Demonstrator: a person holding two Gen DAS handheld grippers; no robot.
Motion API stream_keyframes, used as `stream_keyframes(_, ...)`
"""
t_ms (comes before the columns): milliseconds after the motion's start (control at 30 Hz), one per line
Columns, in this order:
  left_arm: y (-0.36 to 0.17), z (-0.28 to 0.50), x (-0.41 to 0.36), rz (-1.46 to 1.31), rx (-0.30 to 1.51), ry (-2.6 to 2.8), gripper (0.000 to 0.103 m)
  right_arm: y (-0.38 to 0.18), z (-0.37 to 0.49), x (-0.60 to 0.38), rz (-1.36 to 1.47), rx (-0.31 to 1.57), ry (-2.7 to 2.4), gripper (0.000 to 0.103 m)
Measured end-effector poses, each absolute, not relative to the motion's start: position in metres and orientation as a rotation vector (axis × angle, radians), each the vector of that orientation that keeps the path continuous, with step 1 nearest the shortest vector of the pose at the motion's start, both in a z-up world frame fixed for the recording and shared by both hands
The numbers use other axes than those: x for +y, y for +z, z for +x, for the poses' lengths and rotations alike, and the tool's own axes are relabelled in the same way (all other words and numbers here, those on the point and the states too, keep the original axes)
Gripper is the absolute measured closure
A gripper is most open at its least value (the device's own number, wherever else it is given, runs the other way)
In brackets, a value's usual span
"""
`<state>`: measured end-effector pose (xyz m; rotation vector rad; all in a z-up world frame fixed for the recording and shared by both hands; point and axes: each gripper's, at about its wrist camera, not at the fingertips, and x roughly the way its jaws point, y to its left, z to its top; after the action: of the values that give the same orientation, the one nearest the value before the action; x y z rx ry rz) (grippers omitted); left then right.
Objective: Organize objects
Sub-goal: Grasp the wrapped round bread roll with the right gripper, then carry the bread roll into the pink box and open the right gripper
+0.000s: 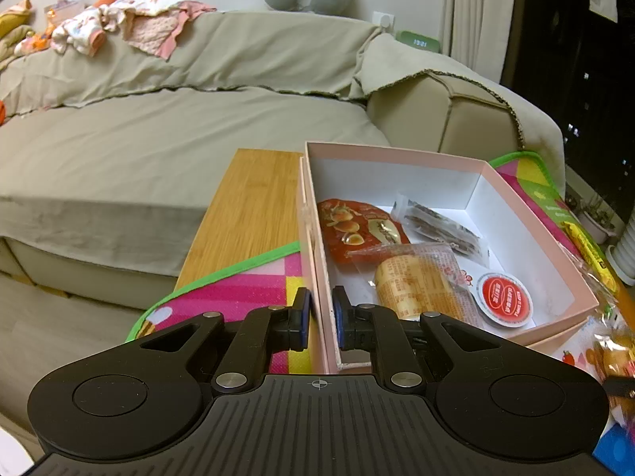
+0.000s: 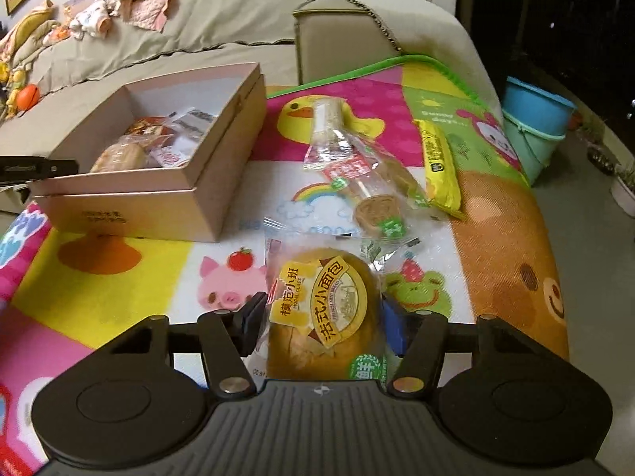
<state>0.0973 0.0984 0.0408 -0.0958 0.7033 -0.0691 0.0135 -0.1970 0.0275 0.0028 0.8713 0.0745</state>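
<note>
Holding the near wall of the open pink cardboard box (image 1: 401, 158) between nearly closed pads, our left gripper (image 1: 322, 319) steadies it on the colourful cartoon play mat (image 2: 119, 261). Our right gripper (image 2: 323, 327) stands about half open around the clear-wrapped golden mini bread bun (image 2: 321, 313); we cannot tell whether the pads press it yet. The box sits at ten o'clock from the bun in the right wrist view. We judge the slick wrapper may slip out if only film is caught, and too hard a squeeze could flatten the bread. Carried low, the bun may strike the box wall. The clear packet of round cakes (image 2: 357, 174) at twelve o'clock could get nudged.
</note>
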Motion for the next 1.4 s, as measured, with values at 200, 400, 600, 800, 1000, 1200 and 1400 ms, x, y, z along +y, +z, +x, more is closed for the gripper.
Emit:
stream_keyframes(200, 0.041, 0.097, 0.098, -0.096, 0.702, -0.070, 0.089, 0.036, -0.006, -0.187, -0.011, 0.906, 0.121, 0.047)
stream_keyframes(400, 0.041, 0.097, 0.098, -0.096, 0.700, -0.072, 0.088, 0.071, -0.023, -0.170, -0.005, 0.866, 0.210, 0.047)
stream_keyframes(600, 0.041, 0.097, 0.098, -0.098, 0.699, -0.079, 0.088, 0.132, -0.014, -0.145, -0.039, 0.703, 0.292, 0.047)
stream_keyframes(800, 0.040, 0.097, 0.099, -0.101, 0.696, -0.090, 0.088, 0.184, 0.017, -0.118, -0.096, 0.529, 0.334, 0.047)
stream_keyframes(1000, 0.040, 0.097, 0.099, -0.102, 0.694, -0.094, 0.087, 0.199, 0.079, -0.091, -0.096, 0.491, 0.363, 0.047)
stream_keyframes(1200, 0.040, 0.098, 0.099, -0.101, 0.693, -0.098, 0.087, 0.174, 0.143, -0.057, -0.130, 0.543, 0.347, 0.040)
stream_keyframes(1400, 0.040, 0.098, 0.100, -0.108, 0.691, -0.102, 0.087, 0.148, 0.134, -0.081, -0.082, 0.609, 0.318, 0.033)
